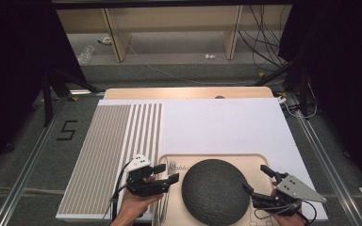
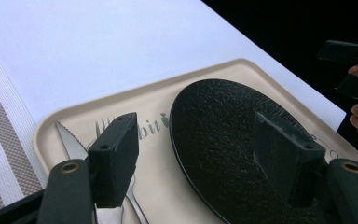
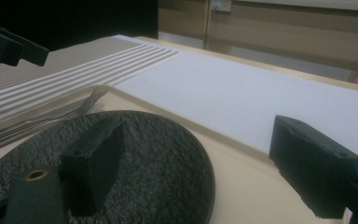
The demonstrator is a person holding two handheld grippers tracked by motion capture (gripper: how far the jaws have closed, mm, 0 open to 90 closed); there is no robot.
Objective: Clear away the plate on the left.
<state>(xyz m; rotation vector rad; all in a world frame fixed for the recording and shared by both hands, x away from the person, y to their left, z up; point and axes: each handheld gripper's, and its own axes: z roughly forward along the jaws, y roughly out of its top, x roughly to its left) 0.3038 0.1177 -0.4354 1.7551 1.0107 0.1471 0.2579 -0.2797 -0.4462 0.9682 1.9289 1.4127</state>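
On the beige tray point(image 1: 259, 160):
Placed: round black textured plate point(image 1: 215, 190), steel cutlery point(image 1: 168, 181).
Left claw point(image 1: 166, 173): wide, empty.
Right claw point(image 1: 255, 181): wide, empty.
Remaining: unclear.

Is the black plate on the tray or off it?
On it. The black plate lies flat inside the beige tray, with the tray's rim showing around it and the cutlery beside it.

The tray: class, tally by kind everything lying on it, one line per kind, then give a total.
Black plate: 1
Fork: 1
Knife: 1
Total: 3 things on the tray, judging by what shows; the cutlery lies close together at the tray's left edge, so another piece could be hidden there.
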